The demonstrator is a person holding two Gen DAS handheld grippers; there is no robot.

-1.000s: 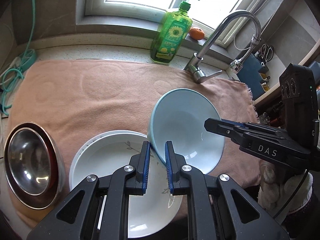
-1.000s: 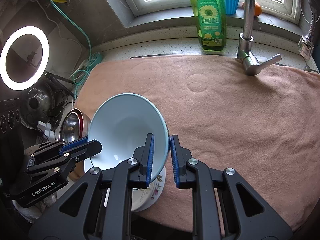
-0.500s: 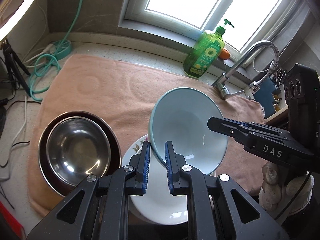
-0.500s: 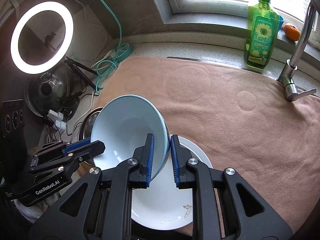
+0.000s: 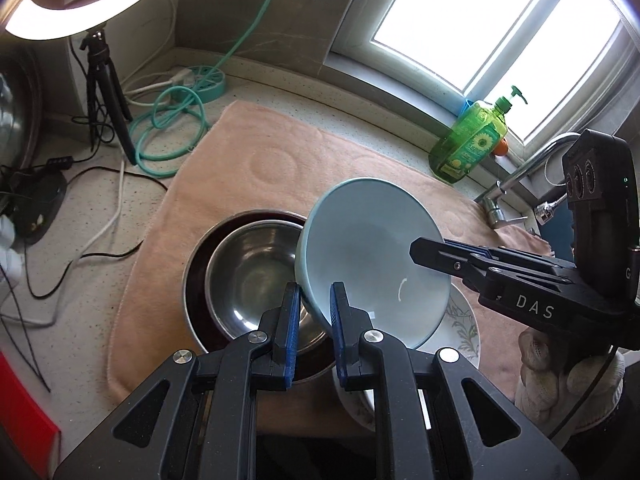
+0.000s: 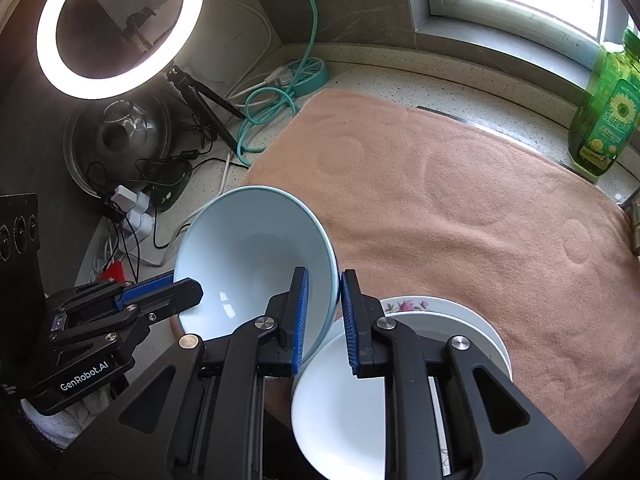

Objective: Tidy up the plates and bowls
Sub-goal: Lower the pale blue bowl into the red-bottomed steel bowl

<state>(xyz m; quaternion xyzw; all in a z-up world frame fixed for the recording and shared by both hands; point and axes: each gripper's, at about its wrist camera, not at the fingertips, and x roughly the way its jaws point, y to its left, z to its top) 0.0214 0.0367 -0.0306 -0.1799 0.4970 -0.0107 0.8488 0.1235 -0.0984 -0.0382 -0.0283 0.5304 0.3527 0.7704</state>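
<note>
Both grippers clamped on one pale blue ceramic bowl (image 5: 372, 264), held tilted in the air. Left gripper (image 5: 314, 312) fingers pinch the near rim; right gripper (image 6: 322, 312) fingers pinch the opposite rim. Bowl hangs above the stainless steel bowl (image 5: 256, 280), which is nested in a dark red bowl (image 5: 192, 292), and above the stacked white plates with floral print (image 6: 452, 316). All of these rest on a peach towel (image 6: 460, 208) spread over the speckled worktop (image 5: 80, 240). Green dish-soap bottle (image 5: 472, 140) stands by the window. Lit ring light (image 6: 116, 28) at the left corner.
</note>
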